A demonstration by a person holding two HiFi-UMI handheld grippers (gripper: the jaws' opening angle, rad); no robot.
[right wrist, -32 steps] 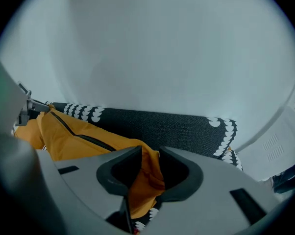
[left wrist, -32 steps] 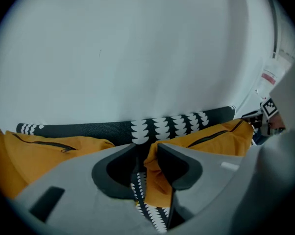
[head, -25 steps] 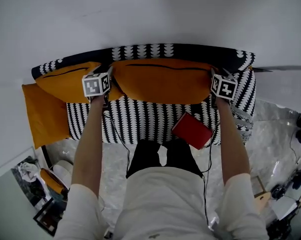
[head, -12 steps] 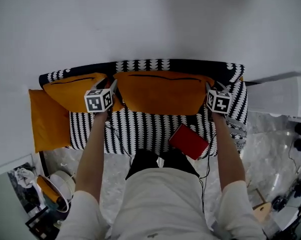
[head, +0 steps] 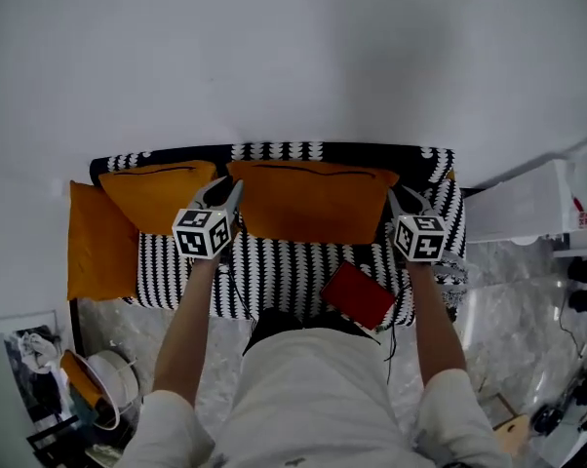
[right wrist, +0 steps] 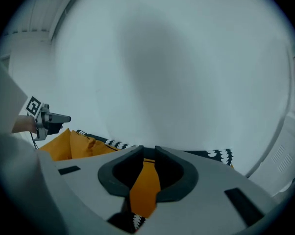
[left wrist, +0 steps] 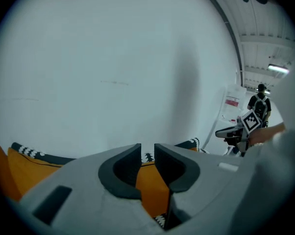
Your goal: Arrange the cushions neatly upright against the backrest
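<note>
A long orange cushion (head: pixel 308 203) stands against the backrest of the black-and-white patterned sofa (head: pixel 284 261). A smaller orange cushion (head: pixel 157 191) leans beside it on the left, and a third (head: pixel 97 242) lies at the sofa's left end. My left gripper (head: pixel 231 191) hovers over the long cushion's left end and my right gripper (head: pixel 395 199) over its right end. Both point at the wall above the backrest. Their jaws have just been closing and stand a narrow slit apart, left (left wrist: pixel 147 151) and right (right wrist: pixel 148 153), with nothing between them. The cushion shows below and beyond them.
A red book (head: pixel 357 295) lies on the seat's front right. A white cabinet (head: pixel 528 203) stands right of the sofa, a bucket (head: pixel 103 388) on the marble floor at lower left. The white wall rises right behind the backrest. A person (left wrist: pixel 260 104) stands far off.
Both grippers have risen and drawn back from the long cushion's ends, which they flanked a second ago. The cushion stays against the backrest. My viewpoint has also risen.
</note>
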